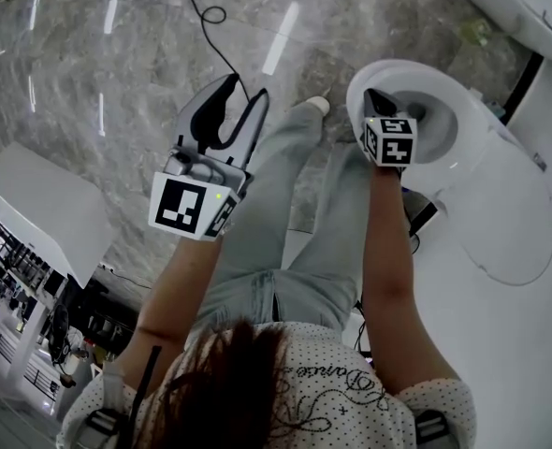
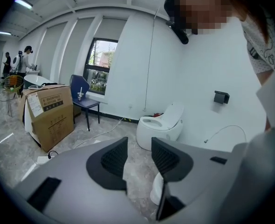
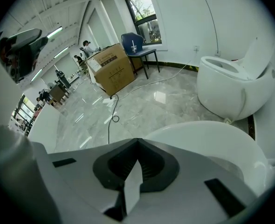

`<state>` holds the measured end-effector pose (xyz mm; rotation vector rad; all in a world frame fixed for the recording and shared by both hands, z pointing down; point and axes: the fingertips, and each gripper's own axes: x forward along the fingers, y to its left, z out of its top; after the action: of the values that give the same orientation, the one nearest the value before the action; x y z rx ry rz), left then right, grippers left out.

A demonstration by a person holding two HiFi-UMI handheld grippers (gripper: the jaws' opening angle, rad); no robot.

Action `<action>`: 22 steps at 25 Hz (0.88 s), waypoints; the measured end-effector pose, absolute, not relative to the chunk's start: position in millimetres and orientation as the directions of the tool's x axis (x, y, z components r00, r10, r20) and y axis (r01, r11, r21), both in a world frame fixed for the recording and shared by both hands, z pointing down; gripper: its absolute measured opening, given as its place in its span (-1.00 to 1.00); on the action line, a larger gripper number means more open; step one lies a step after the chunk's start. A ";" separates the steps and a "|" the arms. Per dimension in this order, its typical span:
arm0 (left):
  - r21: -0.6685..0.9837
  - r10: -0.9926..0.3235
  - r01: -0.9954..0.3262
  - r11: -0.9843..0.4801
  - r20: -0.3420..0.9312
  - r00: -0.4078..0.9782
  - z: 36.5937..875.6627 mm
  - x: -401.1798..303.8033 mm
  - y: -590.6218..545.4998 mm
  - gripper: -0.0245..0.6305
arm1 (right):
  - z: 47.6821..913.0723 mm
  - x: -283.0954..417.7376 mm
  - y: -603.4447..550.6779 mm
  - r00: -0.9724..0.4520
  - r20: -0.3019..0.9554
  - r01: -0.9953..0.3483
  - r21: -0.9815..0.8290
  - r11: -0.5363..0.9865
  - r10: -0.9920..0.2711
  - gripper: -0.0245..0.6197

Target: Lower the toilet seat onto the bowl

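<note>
A white toilet stands to my right in the head view. Its seat point(image 1: 463, 134) rings the bowl opening, and the lid point(image 1: 515, 213) is tipped back behind it. My right gripper point(image 1: 370, 94) is shut with nothing in it, its tip over the near rim of the seat. In the right gripper view the closed jaws point(image 3: 137, 140) point steeply down at the white seat rim point(image 3: 207, 139); I cannot tell whether they touch it. My left gripper point(image 1: 246, 87) hangs over the floor, away from the toilet. Its jaws point(image 2: 138, 141) are open and empty.
A second toilet point(image 3: 235, 90) point(image 2: 158, 125) with its lid up stands by the far wall. A cardboard box point(image 2: 51, 111) and a blue chair point(image 2: 84, 99) are near the window. A black cable point(image 1: 210, 26) lies on the marble floor. A white block point(image 1: 42, 209) is at my left.
</note>
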<state>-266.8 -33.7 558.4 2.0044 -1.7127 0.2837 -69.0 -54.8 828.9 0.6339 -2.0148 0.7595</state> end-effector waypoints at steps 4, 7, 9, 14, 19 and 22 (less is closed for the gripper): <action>0.231 -0.872 -0.970 -0.075 0.457 0.176 562.7 -273.3 -28.7 -0.44 | 857.8 -46.4 -54.4 -0.428 0.896 -0.720 -0.256 0.645 -0.122 -0.89; 0.232 -0.872 -0.970 -0.069 0.458 0.171 568.6 -277.6 -24.7 -0.44 | 873.7 -38.0 -52.5 -0.415 0.904 -0.747 -0.275 0.605 -0.101 -0.89; 0.236 -0.868 -0.969 -0.066 0.465 0.173 573.6 -277.0 -23.9 -0.44 | 881.2 -40.2 -51.7 -0.407 0.909 -0.748 -0.275 0.604 -0.089 -0.89; 0.241 -0.867 -0.968 -0.071 0.466 0.179 577.2 -276.0 -27.0 -0.44 | 890.8 -44.4 -55.5 -0.394 0.915 -0.757 -0.272 0.594 -0.082 -0.89; 0.240 -0.868 -0.969 -0.059 0.467 0.168 581.7 -280.9 -29.4 -0.44 | 903.7 -46.6 -56.2 -0.386 0.920 -0.750 -0.272 0.604 -0.065 -0.89; 0.240 -0.869 -0.969 -0.056 0.467 0.166 582.9 -280.4 -29.3 -0.44 | 908.1 -43.7 -54.2 -0.386 0.920 -0.750 -0.272 0.603 -0.064 -0.89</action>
<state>-280.4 -29.3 582.9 1.9557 -1.7342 0.2683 -43.7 -54.2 908.1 0.6579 -1.8344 0.8628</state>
